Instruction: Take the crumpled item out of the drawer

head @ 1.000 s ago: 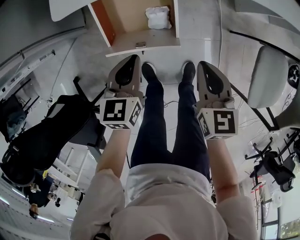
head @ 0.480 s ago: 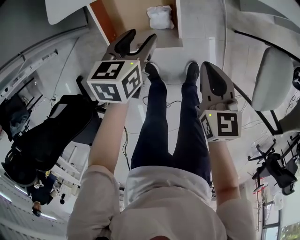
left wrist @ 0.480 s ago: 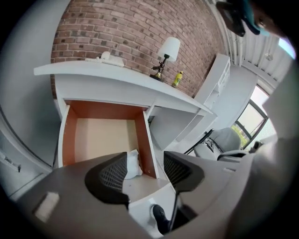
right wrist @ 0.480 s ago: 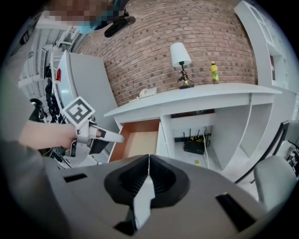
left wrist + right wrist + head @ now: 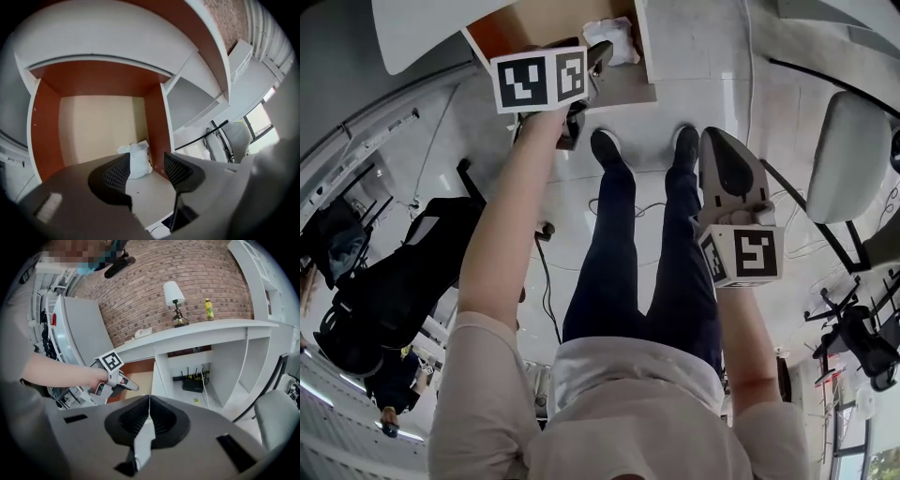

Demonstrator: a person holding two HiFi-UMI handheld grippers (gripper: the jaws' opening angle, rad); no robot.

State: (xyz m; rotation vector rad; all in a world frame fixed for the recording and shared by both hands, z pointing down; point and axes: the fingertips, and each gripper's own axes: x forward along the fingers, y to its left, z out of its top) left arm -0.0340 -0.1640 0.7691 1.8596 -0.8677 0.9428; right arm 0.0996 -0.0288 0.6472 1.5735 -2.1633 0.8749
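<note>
A crumpled white item [image 5: 614, 39] lies in the open drawer [image 5: 623, 89], against its right wall. My left gripper [image 5: 598, 58] reaches over the drawer's front edge, jaws open and empty. In the left gripper view the crumpled item [image 5: 137, 157] shows just beyond the gap of the left gripper [image 5: 146, 171], apart from both pads, on the beige drawer floor [image 5: 93, 126]. My right gripper [image 5: 727, 169] hangs low over the person's right leg, shut with nothing in it. Its own view shows the right gripper [image 5: 149, 420] with jaws pressed together, and the left gripper [image 5: 112, 378] at the drawer.
A white chair [image 5: 853, 150] stands at the right and a black office chair [image 5: 384, 272] at the left. The person's shoes [image 5: 605, 145] stand just before the drawer. A white shelf carries a lamp [image 5: 174, 301] and a bottle [image 5: 209, 309]; a router [image 5: 193, 383] sits below.
My left gripper has stretched forward from beside the legs up to the drawer, and its jaws have gone from shut to open. The right gripper has stayed where it was.
</note>
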